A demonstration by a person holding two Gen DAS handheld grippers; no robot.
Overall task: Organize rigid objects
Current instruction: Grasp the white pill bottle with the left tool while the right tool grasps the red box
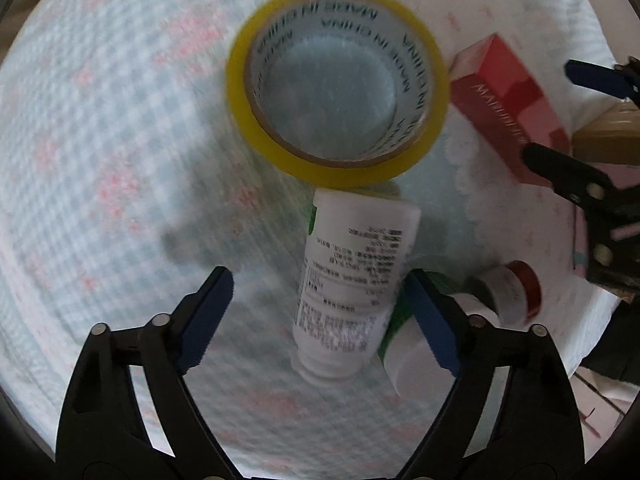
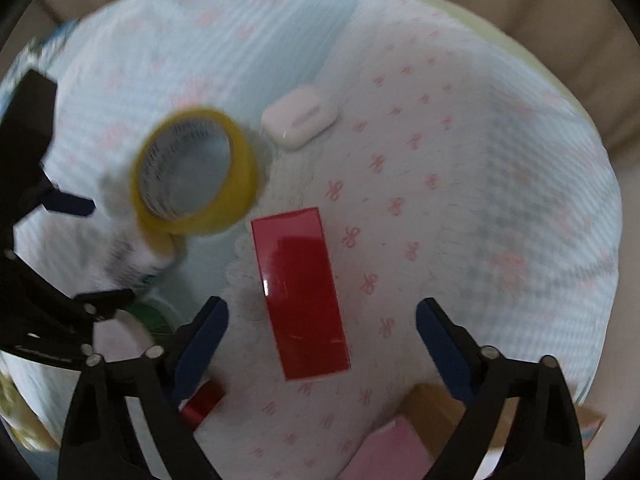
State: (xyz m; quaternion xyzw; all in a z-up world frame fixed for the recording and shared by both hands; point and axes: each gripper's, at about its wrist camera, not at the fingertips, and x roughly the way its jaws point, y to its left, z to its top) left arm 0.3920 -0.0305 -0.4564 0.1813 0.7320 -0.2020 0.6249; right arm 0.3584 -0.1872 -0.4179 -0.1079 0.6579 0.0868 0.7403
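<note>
We are at the reach step over the patterned cloth. Our left gripper brackets the white bottle, jaws apart, gripping nothing; the yellow tape roll lies at twelve o'clock. Our right gripper straddles the red box, likewise empty-handed. Next, we judge, both must close squarely.

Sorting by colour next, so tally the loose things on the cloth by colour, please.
Yellow: 1, tape roll
Red: 1, box
White: 3, bottle, case, red-capped jar
Total: 5
</note>
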